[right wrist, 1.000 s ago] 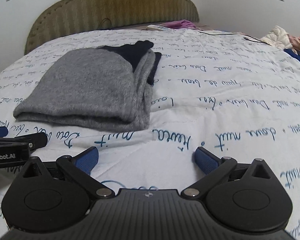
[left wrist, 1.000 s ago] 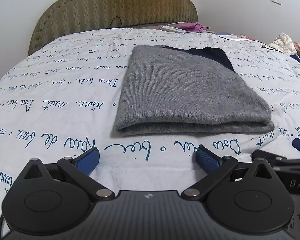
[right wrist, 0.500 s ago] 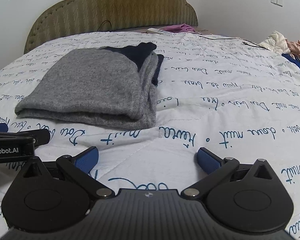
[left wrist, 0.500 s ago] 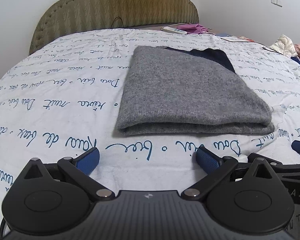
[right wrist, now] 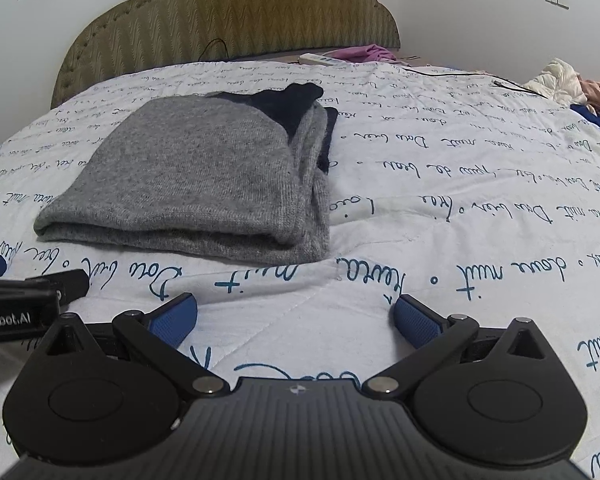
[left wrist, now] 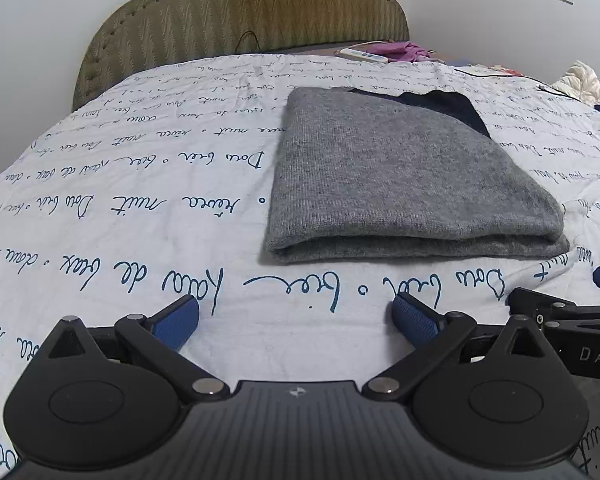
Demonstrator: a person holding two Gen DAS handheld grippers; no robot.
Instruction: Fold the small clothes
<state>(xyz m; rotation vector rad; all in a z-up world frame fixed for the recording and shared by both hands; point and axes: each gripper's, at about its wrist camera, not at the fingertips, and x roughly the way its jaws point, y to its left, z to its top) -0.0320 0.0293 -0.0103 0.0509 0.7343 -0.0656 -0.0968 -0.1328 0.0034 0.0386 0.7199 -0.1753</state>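
I am looking out over the bed (left wrist: 112,216), its white quilt printed with blue script, and the grey knit garment (left wrist: 392,176) is lying on it folded into a thick rectangle, a dark navy part (left wrist: 448,106) showing at its far end toward the headboard (left wrist: 244,12). Judging from how neatly it is lying, I am reckoning the fold is done or nearly so, and the step in hand is either a last tidy or leaving it be. From the right wrist view the garment (right wrist: 204,176) is showing loose stacked edges along its right side, so if I am straightening anything I am going for that side, pinching all the layers low at the quilt and drawing them square rather than lifting only the top one. The left gripper (left wrist: 296,318) is sitting near the garment's front fold, short of touching it, its jaws spread wide and holding nothing. The right gripper (right wrist: 296,318) is likewise spread wide and empty, off to the garment's right over bare quilt. Both blue pads (right wrist: 172,322) are clear of the cloth.
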